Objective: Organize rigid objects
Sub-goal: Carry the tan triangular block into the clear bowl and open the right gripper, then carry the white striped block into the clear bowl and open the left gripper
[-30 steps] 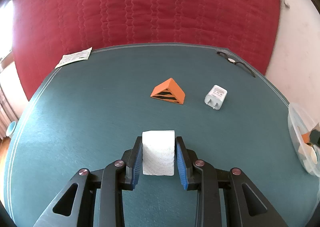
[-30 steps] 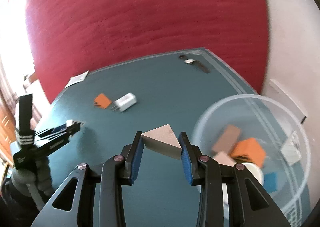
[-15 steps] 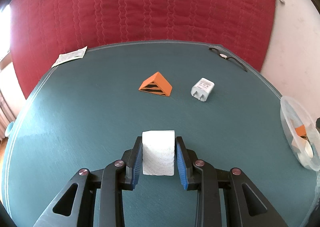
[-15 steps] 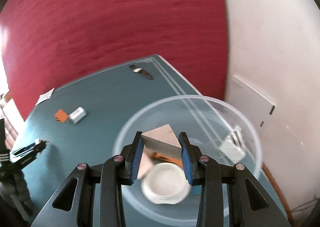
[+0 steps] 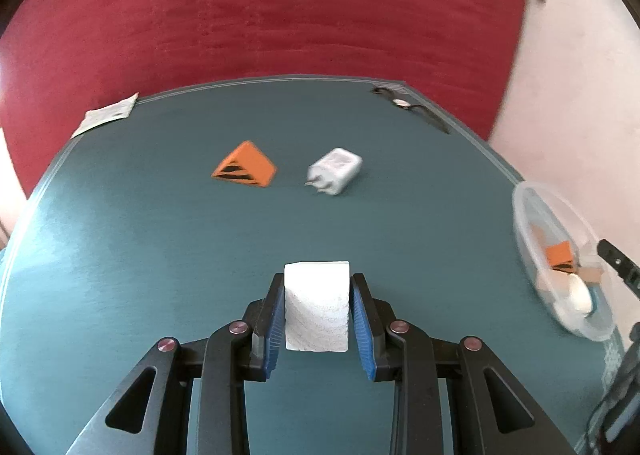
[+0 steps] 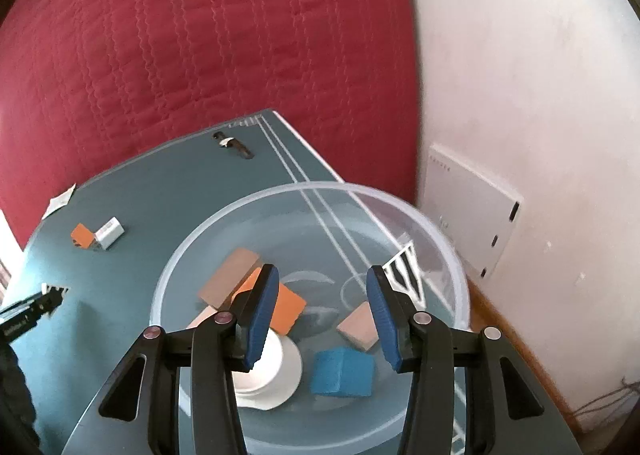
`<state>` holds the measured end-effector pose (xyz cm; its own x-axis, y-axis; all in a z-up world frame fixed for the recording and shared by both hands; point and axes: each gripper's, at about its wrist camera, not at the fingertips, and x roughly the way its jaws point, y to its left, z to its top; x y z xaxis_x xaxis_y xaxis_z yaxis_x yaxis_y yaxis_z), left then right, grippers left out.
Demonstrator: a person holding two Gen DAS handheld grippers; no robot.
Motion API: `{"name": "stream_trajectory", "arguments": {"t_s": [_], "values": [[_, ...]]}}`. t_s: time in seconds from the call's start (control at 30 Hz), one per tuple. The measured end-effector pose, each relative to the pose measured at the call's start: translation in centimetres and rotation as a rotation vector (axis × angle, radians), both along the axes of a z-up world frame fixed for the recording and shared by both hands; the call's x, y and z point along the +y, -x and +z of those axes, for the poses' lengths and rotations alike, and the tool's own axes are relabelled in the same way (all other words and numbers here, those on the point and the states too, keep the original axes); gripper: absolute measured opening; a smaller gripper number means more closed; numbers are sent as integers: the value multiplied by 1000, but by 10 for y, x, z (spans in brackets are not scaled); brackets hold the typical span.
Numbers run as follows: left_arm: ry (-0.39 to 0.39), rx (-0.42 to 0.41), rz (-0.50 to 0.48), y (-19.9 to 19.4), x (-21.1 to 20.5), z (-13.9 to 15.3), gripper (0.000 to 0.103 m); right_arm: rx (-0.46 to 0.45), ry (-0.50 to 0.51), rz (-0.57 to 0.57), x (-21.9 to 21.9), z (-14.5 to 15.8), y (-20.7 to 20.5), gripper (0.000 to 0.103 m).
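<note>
The right gripper [image 6: 322,309] has just been opening above the clear round plastic bowl [image 6: 440,231], and nothing is between its jaws now; the beige wooden wedge [image 6: 359,325] it carried half a second ago lies inside among the other blocks. The left gripper [image 5: 317,315] stays clamped on the white rough-textured block [image 5: 316,305] over the teal table [image 5: 140,255], likely next for the bowl, leaving 2 loose: the orange triangular block [image 5: 246,169] and white plug adapter [image 5: 336,171].

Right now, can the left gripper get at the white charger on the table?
Probably not yet. The left gripper is shut on a white block, so its jaws are full. The path across the table to the white charger looks unobstructed.
</note>
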<state>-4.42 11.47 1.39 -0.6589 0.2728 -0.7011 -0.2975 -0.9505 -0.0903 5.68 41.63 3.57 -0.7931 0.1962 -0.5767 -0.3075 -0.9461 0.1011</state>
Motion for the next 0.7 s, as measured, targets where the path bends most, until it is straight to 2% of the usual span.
{"name": "stream_trajectory", "arguments": {"t_s": [0.37, 0.53, 0.7], "values": [[15, 26, -129, -11, 62, 17, 33, 40, -75, 17, -2, -5, -9, 47], [13, 30, -186, -13, 90, 23, 33, 69, -70, 22, -1, -4, -13, 53], [9, 31, -251, -15, 119, 27, 33, 68, -40, 19, 4, -6, -14, 53]]}}
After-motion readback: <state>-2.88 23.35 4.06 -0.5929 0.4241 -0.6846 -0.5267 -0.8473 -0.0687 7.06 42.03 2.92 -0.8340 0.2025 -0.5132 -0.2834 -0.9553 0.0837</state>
